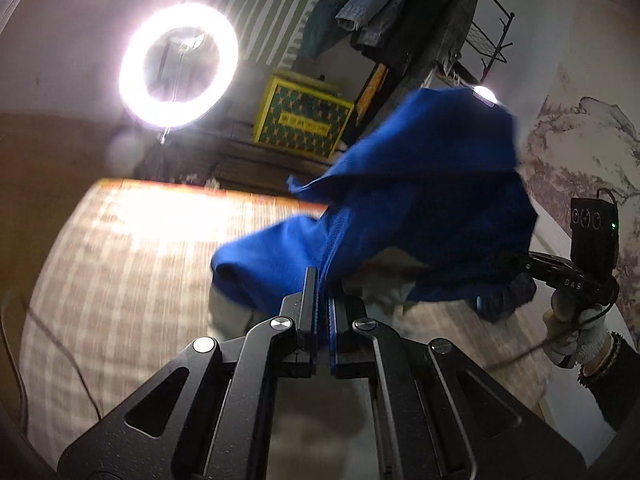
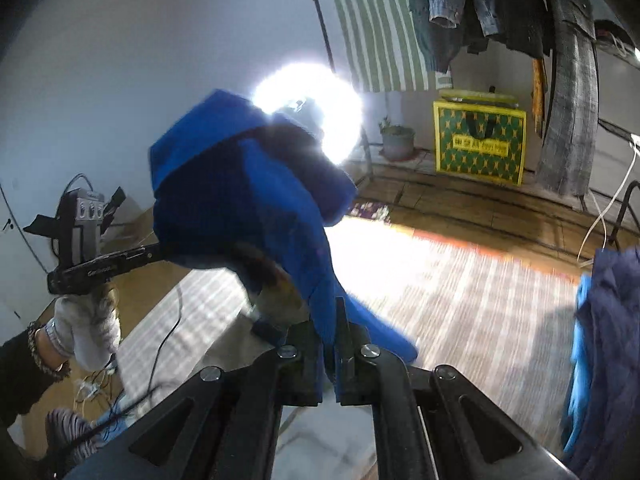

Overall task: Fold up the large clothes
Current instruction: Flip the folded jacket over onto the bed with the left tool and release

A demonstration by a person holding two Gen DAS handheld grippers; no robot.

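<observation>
"DAS" on right gripper (image 1: 516, 264) arm, yellow bag (image 1: 303, 120) label unreadable

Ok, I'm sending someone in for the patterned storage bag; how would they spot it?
Look past the checked mat to the far wall, under the green-striped hanging. The bag stands on the floor beside a potted plant; it alone is bright yellow-edged, green-patterned, with a yellow label.

Left wrist cam: sits just behind left hand-held gripper (image 1: 320, 300), faces fwd and downward over checked woven mat (image 1: 120, 260). Right wrist cam: same mount on right hand-held gripper (image 2: 334, 332). Both close-range; shared: bright ring light (image 1: 178, 62), yellow-green patterned box (image 2: 478, 140), blue fabric garment (image 1: 420, 208).
</observation>
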